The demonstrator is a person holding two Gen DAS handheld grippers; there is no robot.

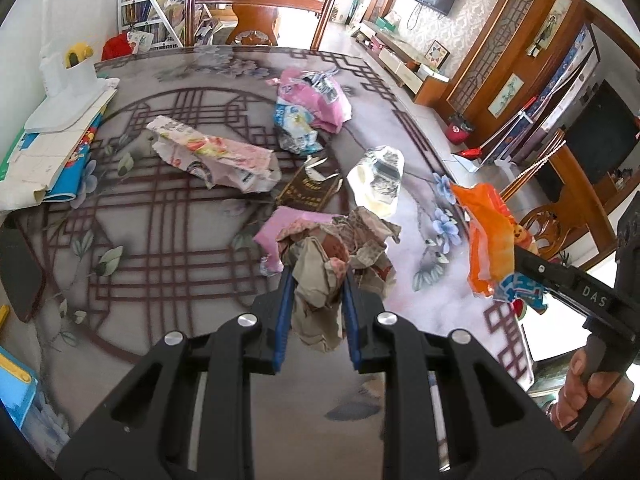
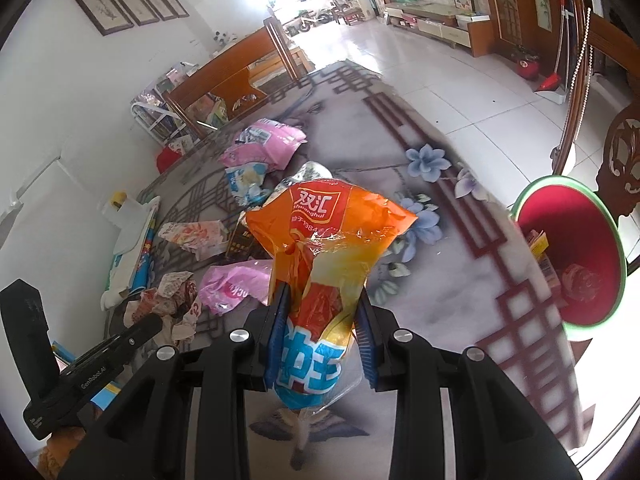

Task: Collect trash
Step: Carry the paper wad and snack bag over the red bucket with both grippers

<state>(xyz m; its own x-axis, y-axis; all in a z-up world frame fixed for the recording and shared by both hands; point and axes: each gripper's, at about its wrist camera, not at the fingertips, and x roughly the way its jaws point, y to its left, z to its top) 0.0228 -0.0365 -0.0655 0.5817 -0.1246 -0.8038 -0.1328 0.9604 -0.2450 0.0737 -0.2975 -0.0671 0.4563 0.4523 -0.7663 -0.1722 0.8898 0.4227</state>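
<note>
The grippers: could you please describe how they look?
Both are matte black with angular cut-out arms, round silver bolts and blue ribbed pads. White lettering marks the side of the right gripper and of the left gripper. No cables or sleeves show.

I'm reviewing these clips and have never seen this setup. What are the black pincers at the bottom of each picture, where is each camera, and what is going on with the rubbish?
There is no robot here: a person holds a two-finger gripper in each hand, each carrying a wide-angle camera looking along its fingers.

In the left camera's picture, the left gripper is shut on a crumpled paper wad. At the right edge you see the other tool and the person's hand.

In the right camera's picture, the right gripper is shut on an orange snack bag. A red bin stands beside the table.

More wrappers lie on the table, among them a pink bag.
</note>
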